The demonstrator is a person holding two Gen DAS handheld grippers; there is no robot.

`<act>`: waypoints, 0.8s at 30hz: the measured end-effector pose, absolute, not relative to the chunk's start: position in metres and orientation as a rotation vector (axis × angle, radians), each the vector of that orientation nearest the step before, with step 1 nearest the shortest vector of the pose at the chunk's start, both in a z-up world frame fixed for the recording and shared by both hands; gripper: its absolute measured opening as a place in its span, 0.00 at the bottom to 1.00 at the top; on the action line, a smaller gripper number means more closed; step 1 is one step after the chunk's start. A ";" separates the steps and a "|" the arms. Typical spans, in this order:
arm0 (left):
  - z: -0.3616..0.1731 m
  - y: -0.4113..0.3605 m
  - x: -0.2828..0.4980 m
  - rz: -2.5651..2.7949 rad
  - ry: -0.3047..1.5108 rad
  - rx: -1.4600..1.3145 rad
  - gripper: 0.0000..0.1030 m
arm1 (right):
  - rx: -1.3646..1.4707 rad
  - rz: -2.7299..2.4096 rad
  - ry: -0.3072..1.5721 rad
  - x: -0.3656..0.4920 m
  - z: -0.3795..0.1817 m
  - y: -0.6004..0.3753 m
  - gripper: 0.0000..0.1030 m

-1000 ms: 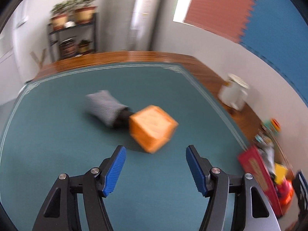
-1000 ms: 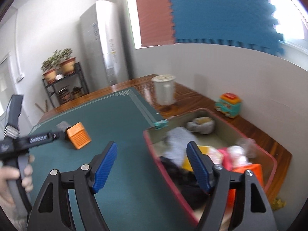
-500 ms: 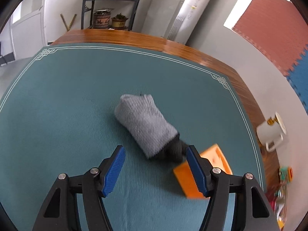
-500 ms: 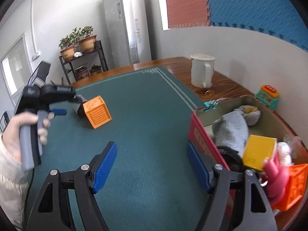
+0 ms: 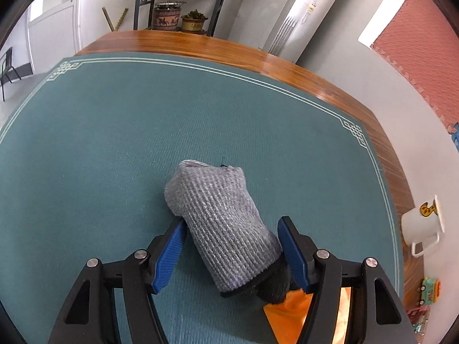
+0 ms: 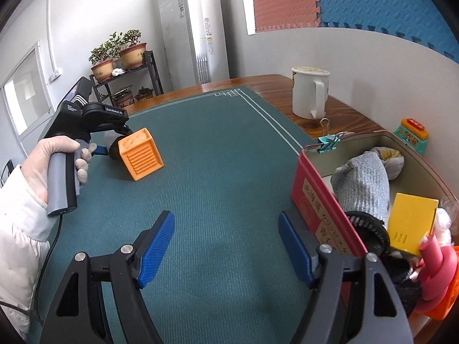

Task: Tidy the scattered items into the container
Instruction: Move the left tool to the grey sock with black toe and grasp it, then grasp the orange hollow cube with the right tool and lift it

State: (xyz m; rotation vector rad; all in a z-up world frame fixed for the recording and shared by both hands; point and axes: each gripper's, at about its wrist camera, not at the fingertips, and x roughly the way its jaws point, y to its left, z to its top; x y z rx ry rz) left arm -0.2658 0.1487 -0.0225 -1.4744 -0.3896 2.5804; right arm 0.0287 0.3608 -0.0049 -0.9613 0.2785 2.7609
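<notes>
A grey knitted sock [image 5: 221, 223] with a dark cuff lies on the green mat. My left gripper [image 5: 232, 246] is open with its blue pads on either side of the sock, low over the mat. An orange slatted cube [image 6: 140, 153] sits right beside the sock; its corner shows under the left gripper's right finger [image 5: 287, 309]. My right gripper [image 6: 226, 246] is open and empty above the mat, next to the red container [image 6: 318, 200], which holds another grey sock, a yellow block and other items.
A white mug [image 6: 309, 94] stands on the wooden table edge beyond the mat. A teal binder clip [image 6: 330, 140] is on the container's rim. A small toy bus [image 6: 411, 134] sits by the wall. The person's gloved hand [image 6: 57, 154] holds the left gripper.
My left gripper has moved forward and down so that the sock lies between its pads. My right gripper has dropped a little and turned left, away from the container.
</notes>
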 end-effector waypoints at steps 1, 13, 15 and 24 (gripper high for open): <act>-0.023 0.149 -0.265 2.588 -0.376 -1.471 0.65 | -0.960 2.758 0.278 0.029 -0.005 0.361 0.76; -0.015 0.139 -0.246 2.621 -0.278 -1.410 0.40 | -0.973 2.741 0.307 0.025 -0.010 0.366 0.76; -0.011 0.135 -0.236 2.625 -0.262 -1.392 0.40 | -0.972 2.744 0.310 0.026 -0.010 0.366 0.76; 0.011 0.116 -0.188 2.670 -0.156 -1.282 0.40 | -0.966 2.760 0.333 0.027 -0.011 0.368 0.76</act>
